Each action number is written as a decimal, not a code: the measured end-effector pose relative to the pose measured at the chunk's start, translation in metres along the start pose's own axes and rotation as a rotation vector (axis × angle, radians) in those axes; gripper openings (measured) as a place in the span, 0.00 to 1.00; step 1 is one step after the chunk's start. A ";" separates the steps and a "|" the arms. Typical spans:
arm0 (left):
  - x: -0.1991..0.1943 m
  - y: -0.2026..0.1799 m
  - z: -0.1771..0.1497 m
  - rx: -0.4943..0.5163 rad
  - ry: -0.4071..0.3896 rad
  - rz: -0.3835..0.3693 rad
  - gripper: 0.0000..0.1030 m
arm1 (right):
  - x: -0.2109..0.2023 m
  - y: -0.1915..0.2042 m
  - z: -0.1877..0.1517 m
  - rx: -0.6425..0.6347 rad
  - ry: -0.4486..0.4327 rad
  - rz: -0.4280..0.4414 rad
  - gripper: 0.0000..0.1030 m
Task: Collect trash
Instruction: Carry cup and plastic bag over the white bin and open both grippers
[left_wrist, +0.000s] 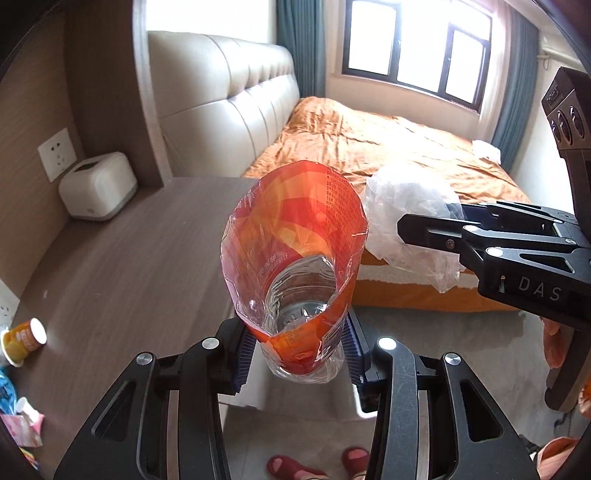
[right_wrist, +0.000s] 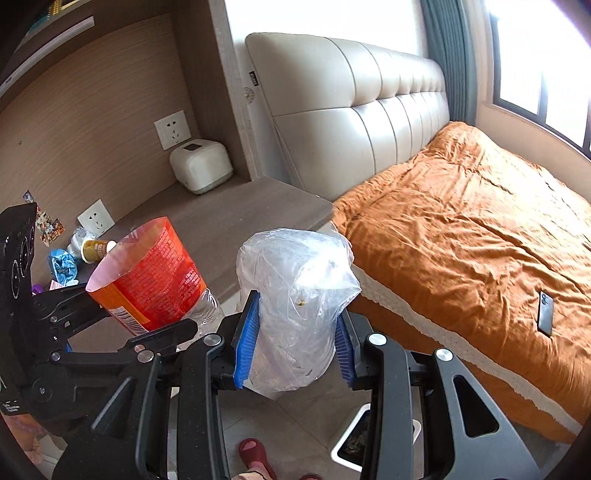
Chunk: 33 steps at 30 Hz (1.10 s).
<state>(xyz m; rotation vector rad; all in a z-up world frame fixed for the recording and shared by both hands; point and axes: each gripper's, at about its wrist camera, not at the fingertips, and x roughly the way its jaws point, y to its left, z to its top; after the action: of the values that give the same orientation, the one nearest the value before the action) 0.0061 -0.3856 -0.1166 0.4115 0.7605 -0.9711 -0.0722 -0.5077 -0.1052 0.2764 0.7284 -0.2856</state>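
My left gripper (left_wrist: 299, 350) is shut on a clear plastic bottle (left_wrist: 295, 266) whose loose orange label flares open above the blue pads. It hangs over the edge of the brown desk (left_wrist: 129, 258). My right gripper (right_wrist: 295, 350) is shut on a crumpled clear plastic bag (right_wrist: 295, 291), held above the floor beside the bed. The left wrist view shows the right gripper (left_wrist: 432, 221) and its bag (left_wrist: 406, 210) at the right. The right wrist view has the left gripper (right_wrist: 147, 325) with the bottle (right_wrist: 155, 280) at the left.
On the desk lie a small yellow cup on its side (left_wrist: 26, 339), blue and pink wrappers (right_wrist: 62, 267) and a white tissue box (left_wrist: 98, 186). A white bin (right_wrist: 364, 439) stands on the floor. A phone (right_wrist: 546, 312) lies on the orange bed (right_wrist: 461, 229). Red slippers (left_wrist: 354, 461) are below.
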 end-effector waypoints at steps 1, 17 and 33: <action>0.003 -0.008 0.000 0.010 0.005 -0.009 0.40 | -0.004 -0.009 -0.006 0.012 0.003 -0.010 0.37; 0.088 -0.126 -0.049 0.130 0.181 -0.194 0.40 | -0.012 -0.108 -0.108 0.220 0.130 -0.128 0.39; 0.275 -0.175 -0.172 0.107 0.431 -0.332 0.42 | 0.119 -0.185 -0.257 0.437 0.345 -0.193 0.39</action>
<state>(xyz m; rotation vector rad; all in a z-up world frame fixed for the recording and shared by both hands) -0.1172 -0.5293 -0.4331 0.6114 1.1965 -1.2557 -0.2087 -0.6097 -0.3977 0.6831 1.0330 -0.5918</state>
